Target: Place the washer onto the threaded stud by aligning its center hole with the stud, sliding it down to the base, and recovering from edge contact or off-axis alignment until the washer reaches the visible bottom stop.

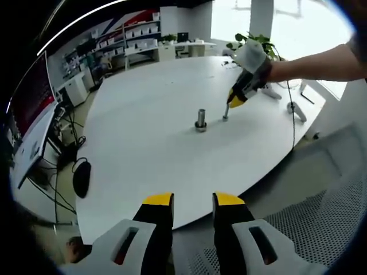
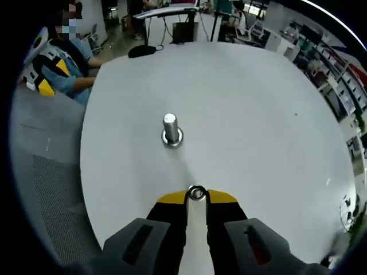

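Note:
A short threaded stud [image 1: 200, 118] stands upright on its round base near the middle of the white table [image 1: 143, 149]. In the right gripper view the stud [image 2: 170, 127] rises a little ahead of my right gripper [image 2: 196, 197], which is shut on a small metal washer [image 2: 196, 193] at its yellow tips. The left gripper view shows that right gripper [image 1: 232, 105], held by a gloved hand, tilted down just right of the stud, its tips low over the table. My left gripper [image 1: 192, 201] hangs open off the table's near edge, holding nothing.
A black mouse [image 1: 81, 177] lies at the table's left edge beside a monitor [image 1: 31, 109]. A cable [image 1: 293, 114] and white stands sit at the far right. A mesh chair [image 1: 321, 223] is below right. A seated person [image 2: 69, 63] is at the table's far left.

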Available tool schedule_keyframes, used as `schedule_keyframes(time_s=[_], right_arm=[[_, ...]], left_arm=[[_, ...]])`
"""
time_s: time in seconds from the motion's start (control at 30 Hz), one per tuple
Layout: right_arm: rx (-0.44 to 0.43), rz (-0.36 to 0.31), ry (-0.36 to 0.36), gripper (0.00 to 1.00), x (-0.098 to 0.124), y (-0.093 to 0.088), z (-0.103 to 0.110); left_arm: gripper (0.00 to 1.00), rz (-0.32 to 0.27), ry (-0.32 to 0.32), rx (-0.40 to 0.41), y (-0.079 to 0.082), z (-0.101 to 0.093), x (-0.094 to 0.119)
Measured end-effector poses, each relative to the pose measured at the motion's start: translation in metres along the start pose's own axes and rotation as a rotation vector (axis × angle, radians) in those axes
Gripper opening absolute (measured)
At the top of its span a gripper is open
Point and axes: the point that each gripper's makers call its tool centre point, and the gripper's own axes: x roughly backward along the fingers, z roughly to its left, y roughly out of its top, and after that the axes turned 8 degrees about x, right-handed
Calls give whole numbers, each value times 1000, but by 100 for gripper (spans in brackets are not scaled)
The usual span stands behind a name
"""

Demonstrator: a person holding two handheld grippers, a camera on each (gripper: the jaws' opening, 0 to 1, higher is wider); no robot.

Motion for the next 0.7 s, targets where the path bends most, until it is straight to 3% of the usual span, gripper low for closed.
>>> schedule_keyframes(time_s=[0.7], right_arm=[[-4,62,44,14,-40,-19,6]], left_arm=[[25,33,0,-1,-5,-1,-2]])
